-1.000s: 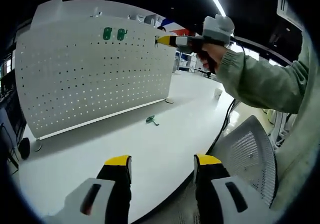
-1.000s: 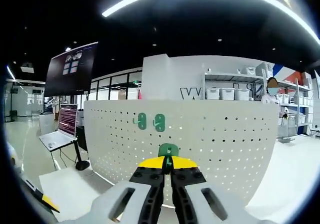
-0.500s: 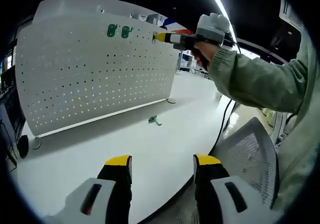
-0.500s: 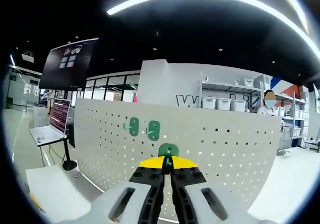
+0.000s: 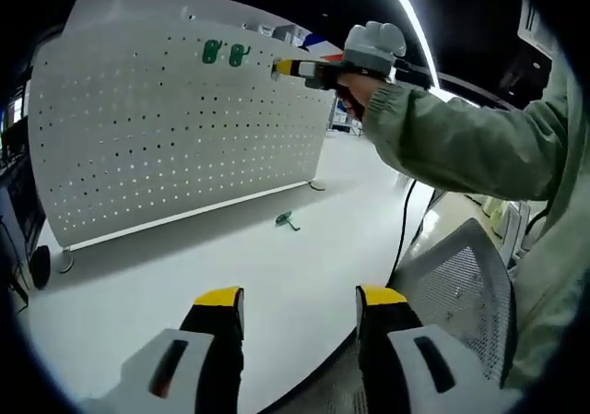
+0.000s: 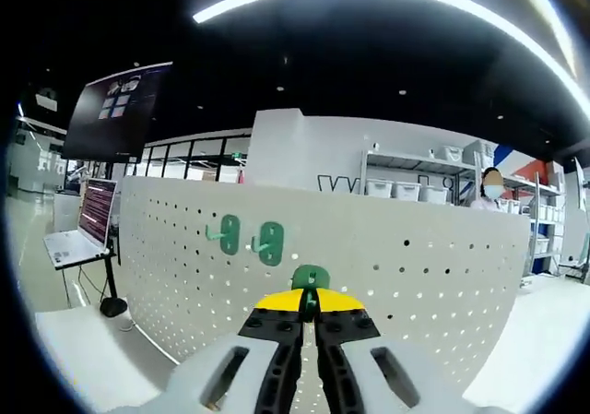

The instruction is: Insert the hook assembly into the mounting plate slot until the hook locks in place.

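In the left gripper view, the left claw [image 5: 300, 308] hangs idle at six o'clock over the near edge of the white worktop [image 5: 230, 266], jaws wide apart with nothing between them and touching nothing. The perforated mounting plate [image 5: 175, 128] stands upright across the far side. Two green hooks [image 5: 226, 53] already sit side by side near its top edge at about eleven o'clock. A spare green hook [image 5: 283, 219] lies flat on the worktop just right of centre. At one o'clock a person's hand and green sleeve [image 5: 461, 142] carry the right claw [image 5: 279, 66], its yellow tip near the plate's top right corner; from here I cannot tell if the tip touches the plate.

In the right gripper view, the right claw [image 6: 310, 305] is pinched nearly closed on a green hook [image 6: 311, 277], which stands up at twelve o'clock from the jaw tips against the plate's holes. The two mounted hooks lie toward ten o'clock from it.

The main risk, I judge, is misalignment: if the hook's tabs meet the plate between holes or at a tilt, pushing would jam it or twist it in the thin grip, and it could drop. A hard shove could also rock the free-standing plate.
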Demonstrator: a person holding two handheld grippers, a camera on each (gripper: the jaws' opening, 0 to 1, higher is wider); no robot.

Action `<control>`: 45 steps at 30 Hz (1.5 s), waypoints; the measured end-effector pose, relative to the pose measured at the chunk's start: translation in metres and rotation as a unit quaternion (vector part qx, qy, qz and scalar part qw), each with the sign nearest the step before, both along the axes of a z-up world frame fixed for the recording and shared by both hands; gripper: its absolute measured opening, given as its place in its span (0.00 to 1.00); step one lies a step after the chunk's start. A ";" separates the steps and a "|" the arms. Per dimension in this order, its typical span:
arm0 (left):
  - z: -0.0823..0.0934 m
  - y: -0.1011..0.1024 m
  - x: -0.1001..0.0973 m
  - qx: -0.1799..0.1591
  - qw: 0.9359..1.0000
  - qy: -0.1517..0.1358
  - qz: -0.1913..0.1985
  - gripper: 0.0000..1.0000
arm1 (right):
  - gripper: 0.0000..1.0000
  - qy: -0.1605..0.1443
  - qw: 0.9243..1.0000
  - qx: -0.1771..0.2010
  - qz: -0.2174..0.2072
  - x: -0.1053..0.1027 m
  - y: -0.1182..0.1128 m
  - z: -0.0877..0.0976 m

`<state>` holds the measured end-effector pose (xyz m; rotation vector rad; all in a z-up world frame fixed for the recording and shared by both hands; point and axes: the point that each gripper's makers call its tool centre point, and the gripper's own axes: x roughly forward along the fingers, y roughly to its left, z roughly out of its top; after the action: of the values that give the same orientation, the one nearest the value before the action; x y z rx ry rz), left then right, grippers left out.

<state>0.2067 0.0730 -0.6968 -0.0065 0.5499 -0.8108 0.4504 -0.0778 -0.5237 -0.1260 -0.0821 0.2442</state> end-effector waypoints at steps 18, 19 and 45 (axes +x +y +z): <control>-0.004 -0.002 -0.002 0.001 1.000 0.006 -0.004 0.50 | 0.01 0.002 1.000 -0.011 -0.006 0.015 0.001 -0.002; -0.004 -0.002 -0.002 0.001 1.000 0.006 -0.003 0.50 | 0.01 0.002 1.000 -0.011 -0.006 0.015 0.002 -0.002; -0.005 -0.006 -0.005 -0.006 1.000 0.013 -0.010 0.50 | 0.01 -0.011 1.000 -0.015 -0.018 0.037 0.004 0.012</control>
<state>0.2017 0.0665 -0.7020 -0.0227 0.5704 -0.8348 0.4873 -0.0735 -0.5115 -0.1601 -0.0987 0.2074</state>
